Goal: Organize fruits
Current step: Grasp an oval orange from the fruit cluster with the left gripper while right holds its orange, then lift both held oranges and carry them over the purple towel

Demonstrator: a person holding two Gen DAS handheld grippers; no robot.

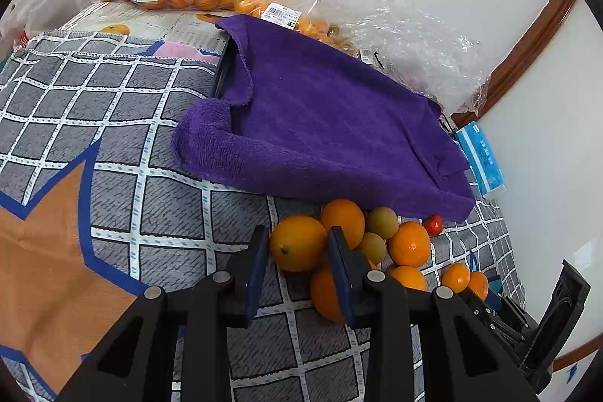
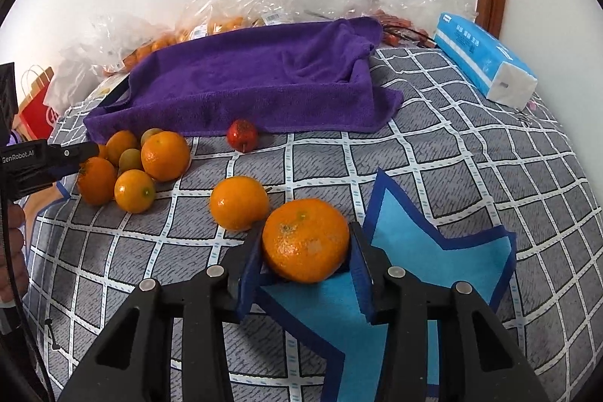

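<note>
The left gripper (image 1: 297, 247) sits at the lower centre of the left wrist view, its blue-padded fingers (image 1: 258, 260) pinching a round yellow-orange citrus fruit (image 1: 297, 243) at the near edge of a cluster of fruit. Behind it lie more oranges, among them a smaller round orange (image 1: 409, 243), and 2 dull green-yellow fruits (image 1: 381, 222), all touching or just beside each other. A small red fruit (image 1: 433, 224) lies at the right of the cluster, against the hem of a purple terry towel (image 1: 320, 127) spread over a shallow tray. Everything rests on a grey checked cloth with white grid lines (image 1: 113, 123).

In the right wrist view, the right gripper (image 2: 305, 251) at lower centre holds a large dimpled orange (image 2: 306, 239) pinched between its fingers (image 2: 250, 264), above a light blue star-shaped patch (image 2: 407, 240) in the cloth. Another loose orange (image 2: 238, 202) lies just to its upper left. A blue and white tissue pack (image 2: 486, 63) lies at the upper right, and clear plastic bags of small oranges (image 2: 211, 29) stand along the white wall.
</note>
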